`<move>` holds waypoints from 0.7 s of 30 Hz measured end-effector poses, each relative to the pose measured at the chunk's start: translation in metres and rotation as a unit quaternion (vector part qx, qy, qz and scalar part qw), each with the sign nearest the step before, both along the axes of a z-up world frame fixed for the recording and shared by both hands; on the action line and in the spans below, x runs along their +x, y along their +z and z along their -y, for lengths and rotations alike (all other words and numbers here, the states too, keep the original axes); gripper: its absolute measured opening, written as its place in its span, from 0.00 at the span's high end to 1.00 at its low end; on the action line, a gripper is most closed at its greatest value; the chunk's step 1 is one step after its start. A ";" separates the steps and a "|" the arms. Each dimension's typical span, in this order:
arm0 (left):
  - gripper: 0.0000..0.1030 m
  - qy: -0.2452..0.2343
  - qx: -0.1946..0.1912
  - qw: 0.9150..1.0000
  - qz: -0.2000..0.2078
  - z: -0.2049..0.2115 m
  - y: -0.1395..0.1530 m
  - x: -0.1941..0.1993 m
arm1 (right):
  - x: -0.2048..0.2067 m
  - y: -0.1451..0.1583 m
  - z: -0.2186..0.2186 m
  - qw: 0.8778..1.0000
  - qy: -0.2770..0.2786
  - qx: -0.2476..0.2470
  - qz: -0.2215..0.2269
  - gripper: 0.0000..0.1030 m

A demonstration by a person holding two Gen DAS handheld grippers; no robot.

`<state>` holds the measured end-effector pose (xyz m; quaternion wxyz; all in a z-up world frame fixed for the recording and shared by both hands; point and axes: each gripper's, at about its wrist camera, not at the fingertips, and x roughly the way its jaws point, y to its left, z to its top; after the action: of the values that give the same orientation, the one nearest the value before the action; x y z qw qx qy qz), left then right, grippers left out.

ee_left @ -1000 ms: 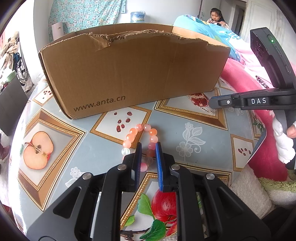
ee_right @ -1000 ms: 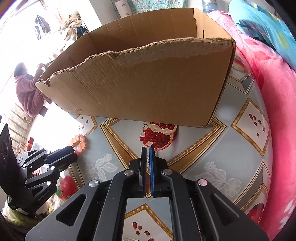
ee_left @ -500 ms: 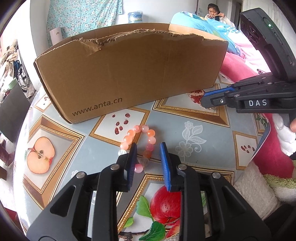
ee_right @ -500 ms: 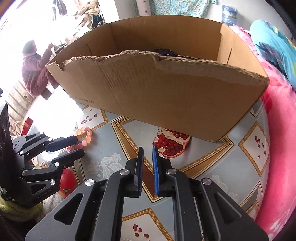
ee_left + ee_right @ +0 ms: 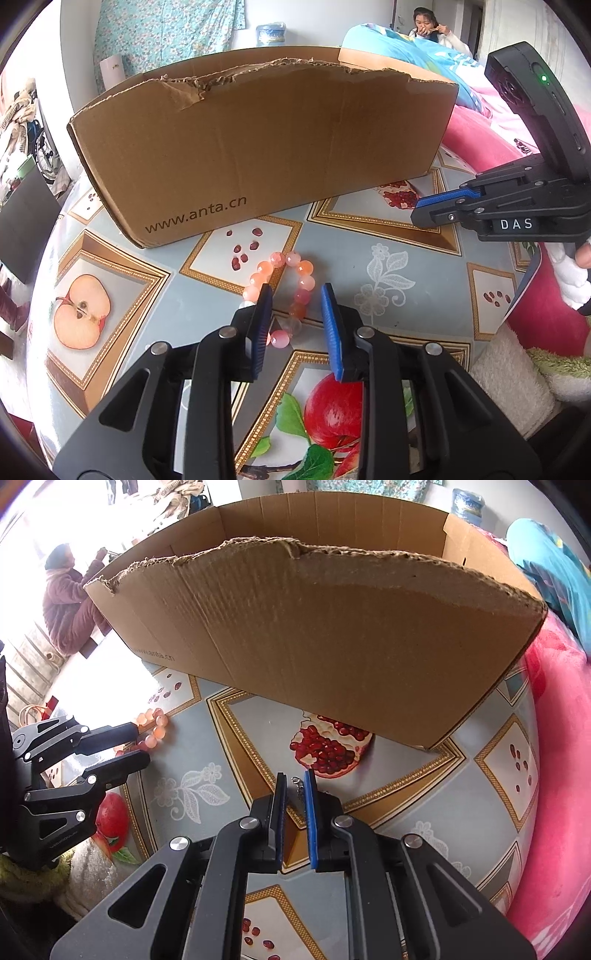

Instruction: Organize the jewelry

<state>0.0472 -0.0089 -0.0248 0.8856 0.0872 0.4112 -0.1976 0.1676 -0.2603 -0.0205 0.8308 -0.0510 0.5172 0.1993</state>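
Note:
A bracelet of pink and orange beads (image 5: 275,259) lies on the fruit-patterned tablecloth in front of a torn cardboard box (image 5: 258,147). My left gripper (image 5: 296,290) is open just above it, its blue pads astride the near half of the loop without pressing on it. The right wrist view shows the bracelet (image 5: 155,725) and the left gripper (image 5: 142,745) at the far left. My right gripper (image 5: 295,775) stands open by a narrow gap near the printed pomegranate. A thin silver chain piece (image 5: 297,788) shows between its tips, untouched. From the left wrist, the right gripper (image 5: 417,213) is at the right.
The box (image 5: 332,646) spans the back of the table, its front wall torn along the top. A pink blanket (image 5: 561,738) borders the table's right side and a white towel (image 5: 509,369) lies near its front edge. People sit in the background.
My left jaws have spread apart around the bracelet's near beads. The right jaws have parted a little, the right gripper has rolled, and a silver chain now shows between its tips.

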 end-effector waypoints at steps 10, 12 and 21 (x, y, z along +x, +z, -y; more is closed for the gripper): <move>0.74 0.000 0.003 1.000 -0.002 0.001 0.000 0.000 | 0.003 0.014 0.021 0.994 -0.046 0.096 0.002 0.96; 0.74 -0.003 0.004 1.000 -0.002 0.003 0.000 0.002 | 0.001 0.022 0.032 0.992 -0.059 0.115 0.011 0.96; 0.74 -0.007 0.016 1.000 0.004 0.014 -0.001 0.010 | -0.013 0.023 0.054 0.990 -0.084 0.110 0.010 0.76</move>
<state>0.0574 -0.0232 -0.0257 0.8842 0.1053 0.4104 -0.1965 0.1550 -0.3141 0.0030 0.8504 0.0823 0.4860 0.1842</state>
